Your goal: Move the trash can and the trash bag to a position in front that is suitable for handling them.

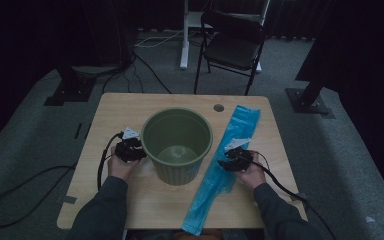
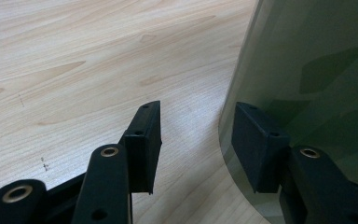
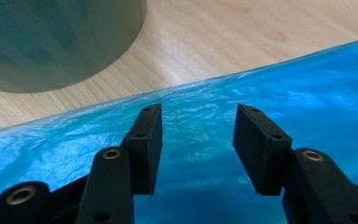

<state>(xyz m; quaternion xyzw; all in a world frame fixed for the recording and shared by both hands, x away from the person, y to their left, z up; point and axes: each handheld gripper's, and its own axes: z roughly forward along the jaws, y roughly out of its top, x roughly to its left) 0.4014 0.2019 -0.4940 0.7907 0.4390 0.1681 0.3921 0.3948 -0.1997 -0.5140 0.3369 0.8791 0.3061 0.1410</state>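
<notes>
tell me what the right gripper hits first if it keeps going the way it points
Probably the blue plastic bag: the right gripper stands open just over it. Beyond the bag come bare table and the green bin, off to one side.

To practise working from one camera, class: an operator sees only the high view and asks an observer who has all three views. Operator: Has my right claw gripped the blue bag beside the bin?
Observer: No. In the right gripper view the right claw stands open over the blue bag, with nothing pinched.
Operator: Is the bag smooth there?
Observer: No, its glossy surface is finely wrinkled under the jaws.
Operator: And my left claw?
Observer: The left claw is open, with bare table between its jaws. One jaw sits right at the green bin wall, but I cannot tell whether it touches.
</notes>
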